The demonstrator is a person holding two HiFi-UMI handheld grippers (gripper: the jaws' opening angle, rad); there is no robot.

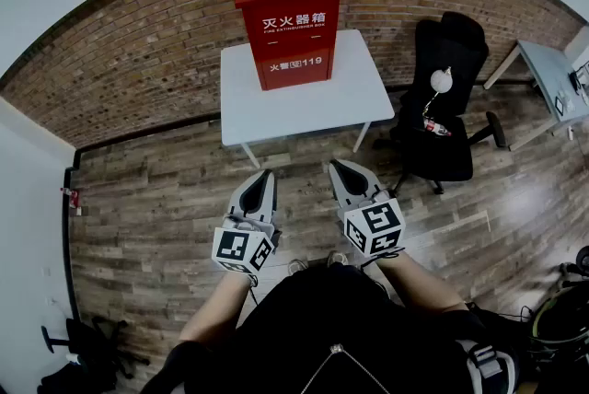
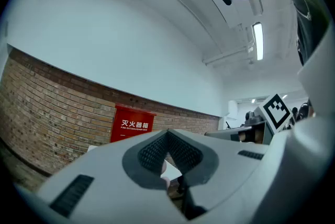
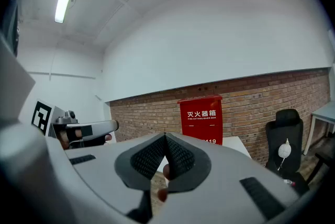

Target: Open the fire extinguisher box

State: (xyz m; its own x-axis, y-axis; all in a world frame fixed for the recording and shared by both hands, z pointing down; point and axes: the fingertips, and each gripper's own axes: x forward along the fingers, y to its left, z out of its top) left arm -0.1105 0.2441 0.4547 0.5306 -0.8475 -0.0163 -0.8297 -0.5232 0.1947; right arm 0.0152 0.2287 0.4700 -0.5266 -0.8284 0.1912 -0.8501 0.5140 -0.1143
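Red up top: the fire extinguisher box (image 1: 287, 26) stands upright in the upper middle of the head view, on a white counter (image 1: 313, 102) set against the brick wall (image 1: 138, 61), and it looks shut. White characters on its front read 灭火器箱, with FIRE EXTINGUISHER BOX in small print beneath, and lower down 火警 119. The label on the sloped top is too small to read.

Down in the lower middle of the frame, the left hand-held gripper (image 1: 266, 175) and the right hand-held gripper (image 1: 337, 166) sit side by side. Both point up the frame toward the counter and are well apart from it, with only wood plank floor (image 1: 166, 199) in between. Both have their jaws together, ribbed pads meeting at the tip with nothing between them, as each gripper view shows. Each carries a cube of black-and-white square markers at its rear.

Right of the counter, just beside its corner, there's a black office chair (image 1: 456, 47). A bottle (image 1: 435, 126) lies on its seat, red label, print unreadable. Further right, at the frame's edge, is the corner of a pale desk (image 1: 552, 75). Dark gear (image 1: 87, 346) sits on the floor in the lower left corner, too dim to identify
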